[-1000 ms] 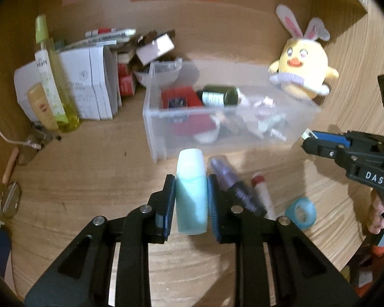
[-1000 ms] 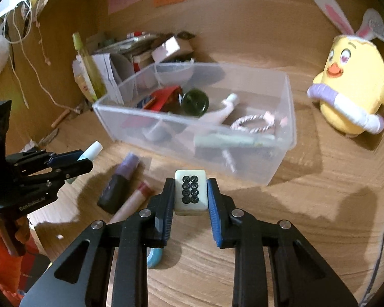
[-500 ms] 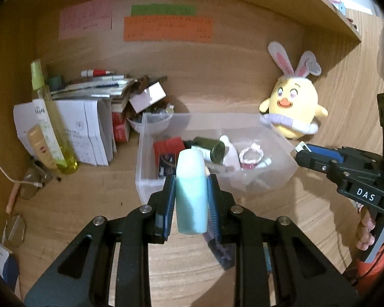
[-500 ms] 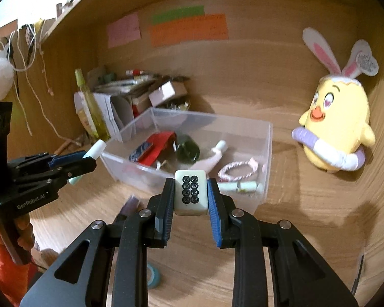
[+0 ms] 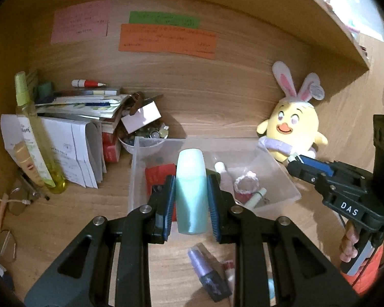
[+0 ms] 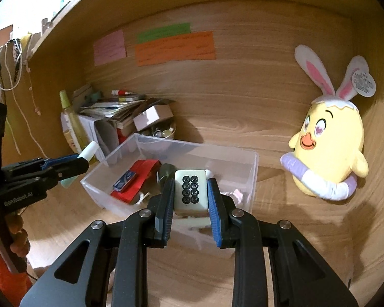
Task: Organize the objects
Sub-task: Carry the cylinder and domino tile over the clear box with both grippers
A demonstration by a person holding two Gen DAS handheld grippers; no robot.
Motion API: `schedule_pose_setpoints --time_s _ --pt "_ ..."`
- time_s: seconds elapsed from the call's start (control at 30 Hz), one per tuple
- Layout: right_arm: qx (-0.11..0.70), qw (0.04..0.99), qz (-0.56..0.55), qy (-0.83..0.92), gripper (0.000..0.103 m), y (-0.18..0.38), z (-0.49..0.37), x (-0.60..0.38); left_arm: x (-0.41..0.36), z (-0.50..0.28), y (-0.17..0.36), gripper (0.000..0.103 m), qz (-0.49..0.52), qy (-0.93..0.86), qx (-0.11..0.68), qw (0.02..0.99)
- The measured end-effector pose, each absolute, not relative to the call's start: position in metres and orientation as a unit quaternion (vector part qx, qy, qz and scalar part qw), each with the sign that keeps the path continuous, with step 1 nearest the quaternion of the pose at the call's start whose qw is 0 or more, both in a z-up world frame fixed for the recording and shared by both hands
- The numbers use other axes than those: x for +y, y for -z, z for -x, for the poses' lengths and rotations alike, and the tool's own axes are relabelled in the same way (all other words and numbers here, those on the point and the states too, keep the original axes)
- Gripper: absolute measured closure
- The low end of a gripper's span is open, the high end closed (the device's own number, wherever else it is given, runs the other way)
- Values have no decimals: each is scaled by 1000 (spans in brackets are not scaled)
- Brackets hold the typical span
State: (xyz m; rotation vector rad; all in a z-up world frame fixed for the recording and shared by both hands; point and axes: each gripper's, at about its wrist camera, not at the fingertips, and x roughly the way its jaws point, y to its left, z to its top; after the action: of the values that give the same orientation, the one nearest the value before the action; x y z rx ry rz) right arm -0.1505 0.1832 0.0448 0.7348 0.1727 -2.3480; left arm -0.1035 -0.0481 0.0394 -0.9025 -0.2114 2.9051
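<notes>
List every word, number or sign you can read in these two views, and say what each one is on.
"DAS": white letters on the right gripper, seen from the left wrist.
"GenRobot.AI": pale letters on the left gripper, seen from the right wrist.
Eight circles, no text: face of the mahjong tile.
Sticky notes, rabbit-ear tag, yellow spray bottle label and white papers: writing too blurred to read.

- Writing on the orange note [image 5: 167, 41] is too blurred to read.
- Left fingers [image 5: 168, 206] hide part of the red packet [image 5: 158, 175] in the clear bin [image 5: 138, 168].
- Purple bottle [image 5: 209, 272] below the bin is partly hidden.
</notes>
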Motion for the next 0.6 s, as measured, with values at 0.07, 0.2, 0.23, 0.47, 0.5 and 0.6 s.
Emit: schedule_pose_setpoints --time_s 0.07,0.2,0.23,0.47,0.5,0.6 --pt "70 326 -283 899 80 -43 156 180 -48 112 -38 79 300 -950 -71 46" --pt "66 316 -298 898 80 -35 170 173 -44 125 -33 79 308 -947 -71 50" --pt "65 315 -302 897 80 -32 173 172 -43 128 -31 79 311 -946 -70 51" --pt "65 305 -335 889 80 -9 192 163 -34 151 -12 79 339 -938 -54 51" --pt "64 305 -341 887 80 -6 195 162 -33 153 -10 79 343 -936 -53 51" --pt "69 305 -353 882 80 2 199 159 -35 162 0 79 357 -932 -53 46"
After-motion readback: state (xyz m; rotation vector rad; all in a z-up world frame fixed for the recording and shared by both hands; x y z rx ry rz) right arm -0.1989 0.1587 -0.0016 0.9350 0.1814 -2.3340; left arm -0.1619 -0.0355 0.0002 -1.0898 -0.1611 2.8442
